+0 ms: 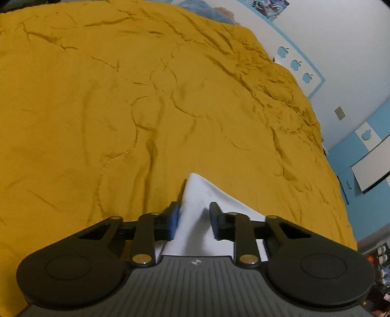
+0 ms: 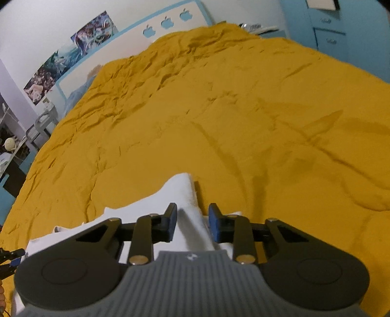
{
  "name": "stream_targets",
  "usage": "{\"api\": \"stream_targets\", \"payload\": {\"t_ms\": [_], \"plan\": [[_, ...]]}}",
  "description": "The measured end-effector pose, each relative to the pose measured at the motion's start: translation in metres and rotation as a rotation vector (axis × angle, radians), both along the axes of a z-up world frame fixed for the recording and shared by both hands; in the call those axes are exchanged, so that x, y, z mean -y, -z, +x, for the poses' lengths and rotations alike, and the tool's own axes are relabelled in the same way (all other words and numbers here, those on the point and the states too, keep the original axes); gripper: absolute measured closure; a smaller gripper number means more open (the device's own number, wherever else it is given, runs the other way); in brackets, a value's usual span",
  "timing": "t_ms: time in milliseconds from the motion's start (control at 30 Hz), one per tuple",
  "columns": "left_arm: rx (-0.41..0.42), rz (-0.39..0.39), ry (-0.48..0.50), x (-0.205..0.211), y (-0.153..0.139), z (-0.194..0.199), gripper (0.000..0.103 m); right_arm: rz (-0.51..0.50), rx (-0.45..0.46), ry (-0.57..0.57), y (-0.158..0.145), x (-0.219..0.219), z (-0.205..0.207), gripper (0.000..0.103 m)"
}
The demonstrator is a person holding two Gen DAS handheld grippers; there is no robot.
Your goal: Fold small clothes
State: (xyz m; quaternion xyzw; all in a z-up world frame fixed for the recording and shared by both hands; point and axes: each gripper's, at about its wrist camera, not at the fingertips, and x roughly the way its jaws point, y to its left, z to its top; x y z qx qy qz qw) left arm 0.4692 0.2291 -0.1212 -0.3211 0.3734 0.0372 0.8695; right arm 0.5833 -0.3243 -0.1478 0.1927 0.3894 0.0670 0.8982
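Both the left gripper (image 1: 193, 215) and right gripper (image 2: 192, 217) seem clenched on white cloth (image 1: 202, 195) near the yellow bedspread's (image 1: 121, 109) front edge; headboard (image 2: 126, 31) beyond.

Home bedroom, looks like a kid's or teen's room. Big bed (image 1: 146, 97) fills most of both views, covered by a wrinkled mustard-yellow duvet (image 2: 219, 109). White headboard (image 2: 131, 39) with light-blue trim and three apple-shaped cutouts (image 2: 167, 22) against a white wall. Anime-style posters (image 2: 70, 53) stuck on the wall above it. Blue cabinet with drawers (image 2: 329, 31) at the far corner, blue-and-white furniture panels (image 1: 360, 156) beside the bed. Cluttered desk or shelf area (image 2: 12, 151) at the left edge of the right wrist view, contents too small to identify.
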Motion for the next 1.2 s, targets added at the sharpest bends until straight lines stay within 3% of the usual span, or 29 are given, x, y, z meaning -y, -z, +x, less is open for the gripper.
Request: {"api": "stream_targets", "payload": {"t_ms": [33,100,233,367,433,633,800,1000,1100,1200], "plan": [[0.005,0.002,0.003,0.001,0.000,0.002,0.093,0.010,-0.012,-0.004,0.003,0.002,0.007,0.093],[0.048,0.029,0.002,0.005,-0.006,-0.004,0.094,0.017,-0.010,-0.001,0.004,0.003,0.009,0.100],[0.138,0.112,0.020,0.015,-0.024,-0.008,0.094,0.016,0.121,0.001,-0.014,0.005,-0.002,0.101],[0.101,0.156,0.044,0.022,-0.020,0.007,0.094,-0.005,0.089,0.018,-0.010,0.003,0.007,0.102],[0.052,0.166,0.061,0.025,-0.015,0.012,0.087,-0.003,0.046,0.040,-0.005,0.003,0.010,0.100],[0.032,0.188,0.086,0.019,-0.033,-0.014,0.084,-0.014,0.018,0.069,-0.021,0.015,-0.013,0.095],[0.014,0.211,0.155,0.029,-0.056,-0.069,0.084,-0.022,0.001,0.012,-0.046,0.036,-0.083,0.072],[0.027,0.199,0.139,0.040,-0.060,-0.142,0.084,0.029,-0.007,0.040,-0.061,0.062,-0.183,0.070],[0.020,0.144,0.088,0.039,-0.050,-0.168,0.084,0.075,-0.029,0.108,-0.052,0.074,-0.221,0.062],[0.000,0.105,0.049,0.039,-0.042,-0.186,0.084,0.160,-0.081,0.178,-0.032,0.086,-0.246,0.060]]}}
